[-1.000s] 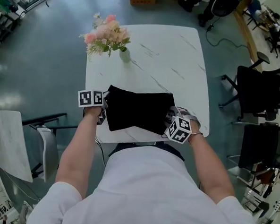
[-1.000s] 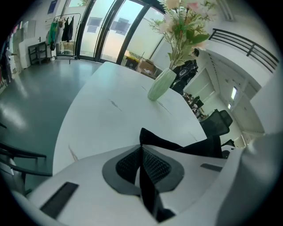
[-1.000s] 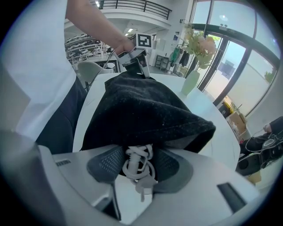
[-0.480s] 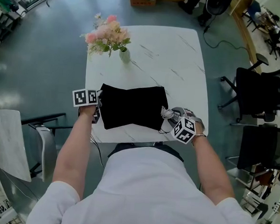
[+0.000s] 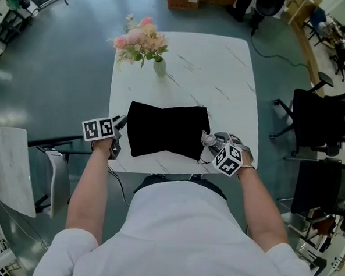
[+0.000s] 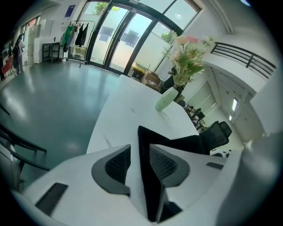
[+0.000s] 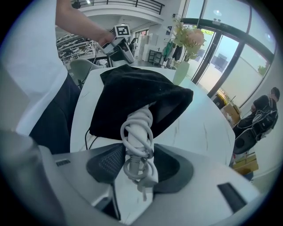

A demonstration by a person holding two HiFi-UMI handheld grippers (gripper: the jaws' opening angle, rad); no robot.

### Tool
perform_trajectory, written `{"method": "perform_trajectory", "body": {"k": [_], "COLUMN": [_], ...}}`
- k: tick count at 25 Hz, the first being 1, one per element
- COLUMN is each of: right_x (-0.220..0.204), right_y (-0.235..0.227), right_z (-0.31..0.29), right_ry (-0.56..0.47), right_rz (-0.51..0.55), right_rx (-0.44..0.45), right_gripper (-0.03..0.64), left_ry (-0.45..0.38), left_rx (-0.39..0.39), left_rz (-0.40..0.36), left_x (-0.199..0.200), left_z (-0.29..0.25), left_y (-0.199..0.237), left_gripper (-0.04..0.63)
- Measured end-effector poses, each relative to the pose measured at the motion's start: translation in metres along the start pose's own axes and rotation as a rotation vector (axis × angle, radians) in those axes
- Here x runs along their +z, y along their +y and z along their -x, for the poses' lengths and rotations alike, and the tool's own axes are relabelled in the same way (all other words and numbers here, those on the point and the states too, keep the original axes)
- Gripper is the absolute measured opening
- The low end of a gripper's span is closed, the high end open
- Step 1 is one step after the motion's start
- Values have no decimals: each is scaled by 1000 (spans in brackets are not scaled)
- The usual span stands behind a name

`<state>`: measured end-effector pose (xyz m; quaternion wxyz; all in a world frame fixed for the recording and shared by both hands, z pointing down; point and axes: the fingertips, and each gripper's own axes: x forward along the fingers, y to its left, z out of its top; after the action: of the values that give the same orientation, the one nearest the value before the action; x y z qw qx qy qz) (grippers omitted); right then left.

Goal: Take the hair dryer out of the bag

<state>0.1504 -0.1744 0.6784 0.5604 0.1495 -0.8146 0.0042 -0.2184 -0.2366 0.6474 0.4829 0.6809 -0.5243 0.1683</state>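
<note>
Head view. We look down on a white table with a vase of flowers at its far left corner. A black bag lies flat on the near half. The left gripper sits at the bag's left end, over the table's edge. The right gripper sits at the bag's right end, near the front edge.

Left gripper view. We see the jaws standing apart, having just been opening. A corner of the bag runs up between them and lies close along the right pad. A white strip of table shows between the cloth and the left pad, so nothing is pinched. The rest of the bag stretches away to the right. The vase stands further off on the table.

Right gripper view. We see the jaws closed on the hair dryer, gripping its white handle, which is wound round with its cord. The pads press on the cord from both sides. The handle sticks out of the bag's open mouth, while the rest of the dryer is hidden inside the cloth. Beyond the bag we see the left gripper at its far end.
</note>
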Motion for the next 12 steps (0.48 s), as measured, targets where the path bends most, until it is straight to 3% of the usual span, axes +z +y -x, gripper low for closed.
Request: {"method": "perform_trajectory", "body": {"k": [4, 9, 12], "right_x": [11, 27, 32], "right_y": [3, 6, 5], "right_z": [10, 16, 7], "right_ry": [-64, -93, -76], "right_rz": [-8, 8, 22], "right_rx": [6, -31, -36], "right_gripper": [252, 256, 256], "left_ry": [50, 224, 273], "left_rx": [-63, -40, -33], "left_rz": [2, -148, -197], "left_x": [-44, -114, -133], "left_z": [17, 27, 21], "left_y": [-16, -28, -36], "left_gripper": [154, 192, 193]}}
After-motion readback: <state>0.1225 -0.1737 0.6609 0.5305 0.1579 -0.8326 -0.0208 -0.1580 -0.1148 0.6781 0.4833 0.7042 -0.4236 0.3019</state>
